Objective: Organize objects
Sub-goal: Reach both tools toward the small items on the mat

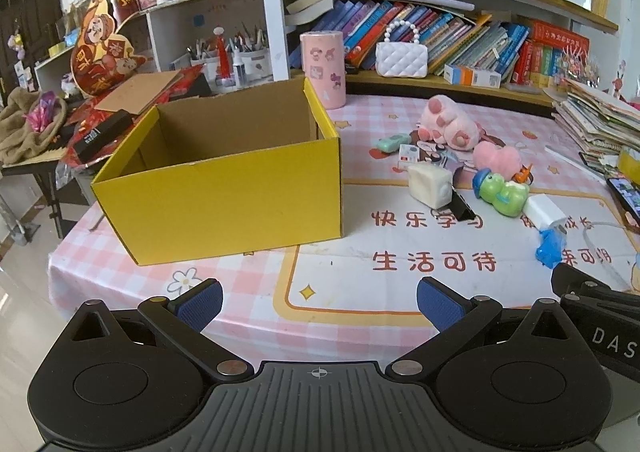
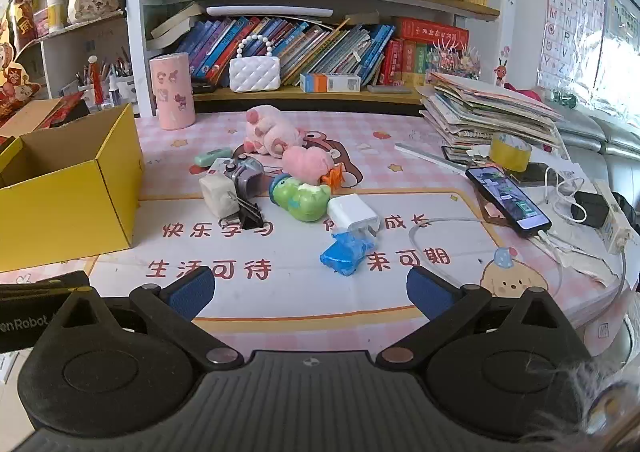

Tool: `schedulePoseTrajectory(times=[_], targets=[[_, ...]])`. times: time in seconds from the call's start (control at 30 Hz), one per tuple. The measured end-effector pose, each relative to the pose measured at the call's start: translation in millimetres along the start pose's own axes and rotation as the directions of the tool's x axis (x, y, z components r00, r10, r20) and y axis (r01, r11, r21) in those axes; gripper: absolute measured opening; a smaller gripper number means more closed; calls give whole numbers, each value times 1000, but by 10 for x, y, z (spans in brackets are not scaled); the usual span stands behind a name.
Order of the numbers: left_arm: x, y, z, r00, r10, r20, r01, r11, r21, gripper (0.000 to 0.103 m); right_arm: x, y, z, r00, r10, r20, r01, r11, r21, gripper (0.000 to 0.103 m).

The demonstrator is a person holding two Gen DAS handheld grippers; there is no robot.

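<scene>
From the left wrist view, the left tongs hung wide open and empty over the near edge of the pink checked desk. The open yellow cardboard box stood just ahead and slightly to their left, apparently empty, its long side running left to right. The scattered small things lay well off to the right: a cream soap-like block, a green frog toy, a white charger cube and a crumpled blue wrapper.

From the right wrist view, the right tongs were likewise spread wide and held nothing. The blue wrapper lay nearly straight ahead of them and nearest, the white charger touching it just beyond, prongs turned toward the camera. The frog toy lay on its side, long axis roughly left to right, head toward the left. The yellow box sat to the far left. The right tongs looked better placed for the first pick, the left for the box.
</scene>
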State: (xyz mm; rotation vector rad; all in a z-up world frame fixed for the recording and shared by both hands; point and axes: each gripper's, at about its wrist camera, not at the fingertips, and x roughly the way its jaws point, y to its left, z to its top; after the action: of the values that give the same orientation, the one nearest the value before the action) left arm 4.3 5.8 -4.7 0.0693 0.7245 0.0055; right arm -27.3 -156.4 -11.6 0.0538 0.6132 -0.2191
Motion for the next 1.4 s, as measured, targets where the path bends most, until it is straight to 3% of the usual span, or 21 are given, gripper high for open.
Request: schedulePoseTrajectory(times=[0.5,0.77,0.97,1.17,1.23,1.4], targets=[[108,-142,22,1000,-19,-23,19,1000,12,103,99,-115,30,999,7,-34,-6,1000,4,101],[200,-312,150,1000,6,-22,-6,1000,4,103,338,-266,177,996,40,-78,-40,999,2,97],[342,-469,201,998,19,-53,-20,1000,-24,103,559,-437,270,993,47,-109,-49,999,-13,88],[466,-656,207,998,-5,-65,2,999,-55,103,791,-668,328,989,66,-135,-68,998,-16,69],[502,-727,206,998,-12,-68,8,998,-59,103,877,-752,334,985,86,-150,-89,996,-13,61],[591,-905,220,996,-4,-90,-1,999,-55,102,1075,-876,331,962,204,-180,-207,978,1,55]])
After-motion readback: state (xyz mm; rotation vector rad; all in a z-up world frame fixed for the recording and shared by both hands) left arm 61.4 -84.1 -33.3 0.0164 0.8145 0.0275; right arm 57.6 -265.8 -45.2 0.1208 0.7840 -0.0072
